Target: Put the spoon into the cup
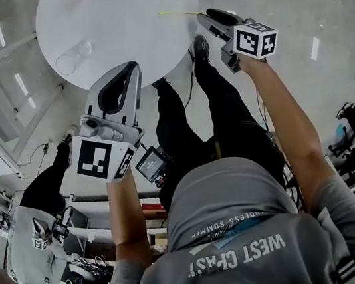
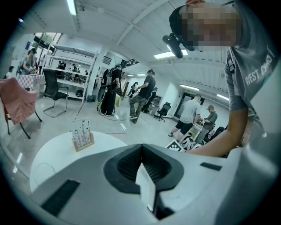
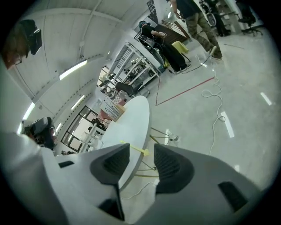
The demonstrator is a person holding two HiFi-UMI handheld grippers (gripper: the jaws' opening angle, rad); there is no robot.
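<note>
Though slim, yellow spoon point(image 1: 176, 13) flat nr table point(image 1: 124, 25) edge

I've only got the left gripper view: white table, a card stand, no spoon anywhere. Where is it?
Observer: The yellow spoon lies at the right edge of the round table, as the head view shows it.
Operator: Is the right gripper on it?
Observer: No; the right gripper has its jaws open, the spoon ahead of their gap, ungripped.
Operator: And the cup?
Observer: The clear cup sits on the table's left part, well apart from the spoon.
</note>
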